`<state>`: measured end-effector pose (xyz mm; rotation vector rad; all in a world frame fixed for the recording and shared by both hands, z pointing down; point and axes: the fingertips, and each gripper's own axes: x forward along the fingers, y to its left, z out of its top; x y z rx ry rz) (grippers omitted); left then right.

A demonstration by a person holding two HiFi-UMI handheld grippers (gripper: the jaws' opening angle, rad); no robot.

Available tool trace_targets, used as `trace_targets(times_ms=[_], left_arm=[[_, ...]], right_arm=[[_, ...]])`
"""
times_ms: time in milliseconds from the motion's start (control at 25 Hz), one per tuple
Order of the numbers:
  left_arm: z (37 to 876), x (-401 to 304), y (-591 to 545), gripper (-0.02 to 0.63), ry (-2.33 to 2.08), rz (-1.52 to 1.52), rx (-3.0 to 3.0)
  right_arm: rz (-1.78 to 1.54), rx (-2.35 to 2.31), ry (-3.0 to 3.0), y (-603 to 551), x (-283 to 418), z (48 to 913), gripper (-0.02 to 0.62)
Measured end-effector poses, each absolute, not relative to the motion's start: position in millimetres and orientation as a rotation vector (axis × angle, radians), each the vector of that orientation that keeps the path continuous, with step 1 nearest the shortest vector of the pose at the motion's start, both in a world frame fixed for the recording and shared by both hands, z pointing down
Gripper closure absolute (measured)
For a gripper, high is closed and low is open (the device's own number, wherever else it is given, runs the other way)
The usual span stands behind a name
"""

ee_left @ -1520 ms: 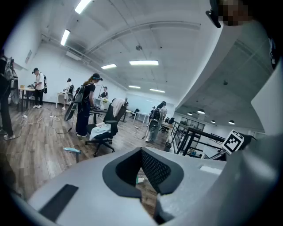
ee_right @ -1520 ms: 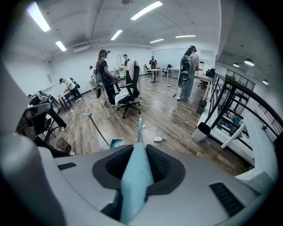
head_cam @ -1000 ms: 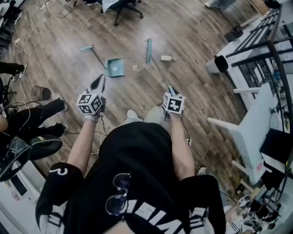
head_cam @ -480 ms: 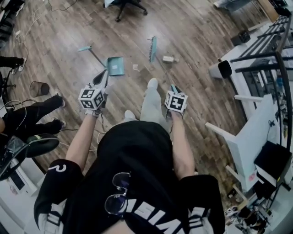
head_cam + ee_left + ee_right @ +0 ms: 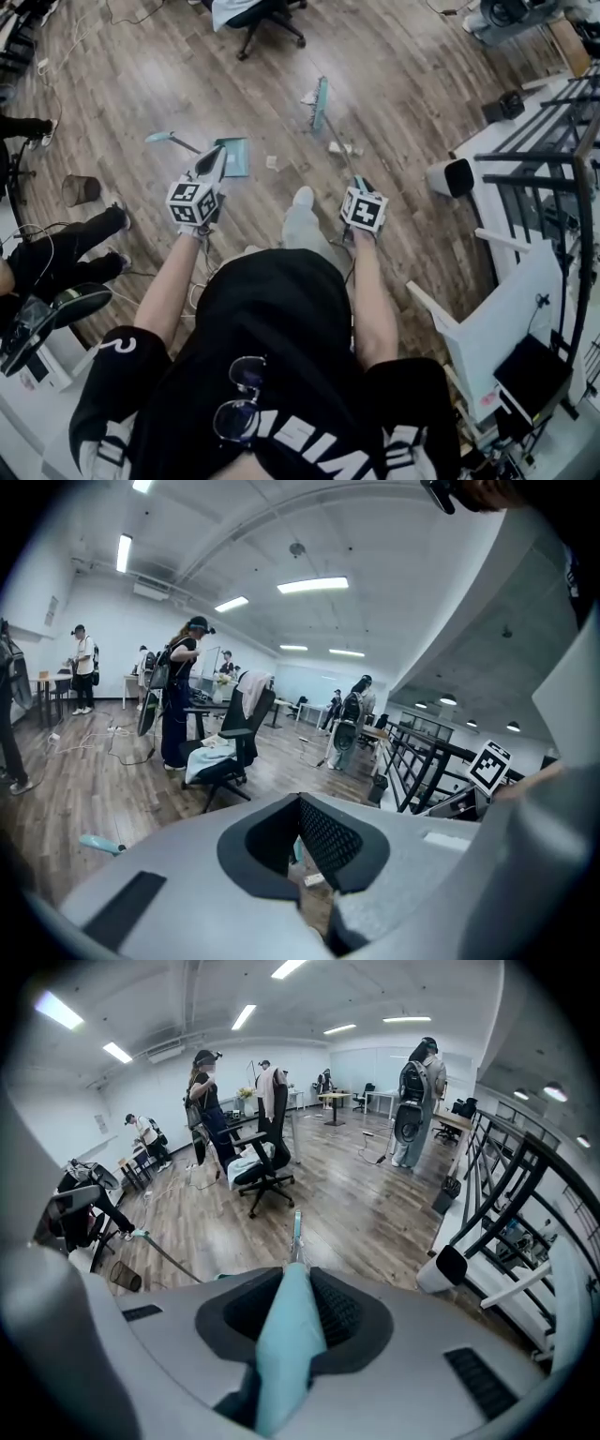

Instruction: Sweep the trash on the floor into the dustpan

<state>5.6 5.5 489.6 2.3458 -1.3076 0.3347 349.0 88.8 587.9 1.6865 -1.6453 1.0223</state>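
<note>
In the head view a teal dustpan (image 5: 238, 159) lies on the wood floor, its long handle (image 5: 161, 138) stretching left. My left gripper (image 5: 218, 152) hovers over the pan's left edge, shut with nothing in it; in the left gripper view (image 5: 298, 803) only floor shows past the pads. My right gripper (image 5: 356, 181) is shut on the teal broom handle (image 5: 289, 1335), which runs forward to the broom head (image 5: 321, 103). Small trash scraps lie beside the pan (image 5: 272, 161), right of the handle (image 5: 338, 147) and by the broom head (image 5: 308, 97).
An office chair (image 5: 255, 13) stands beyond the broom. A wire bin (image 5: 80, 190) and a seated person's legs (image 5: 66, 246) are at left. A white table (image 5: 511, 305), black railing (image 5: 553, 141) and a white can (image 5: 450, 176) line the right. My own foot (image 5: 302, 200) is between the grippers.
I have stepped forward, one foot now between the grippers. The left gripper has come up to the dustpan's edge. The broom head has swung slightly right and beyond the scraps.
</note>
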Motion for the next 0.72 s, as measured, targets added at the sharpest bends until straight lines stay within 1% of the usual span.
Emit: trace_targets(times_ms=[320,720], left_arm=[[495,54,-73,0.607,-1.381,0.366,2.288],[527,80,-139,0.607,-1.328,0.391,2.293]], right_arm=[[1.031,1.647,-1.623,-1,408,602,0.512],[0.972,1.553,-1.576,-82,429,646,0.512]])
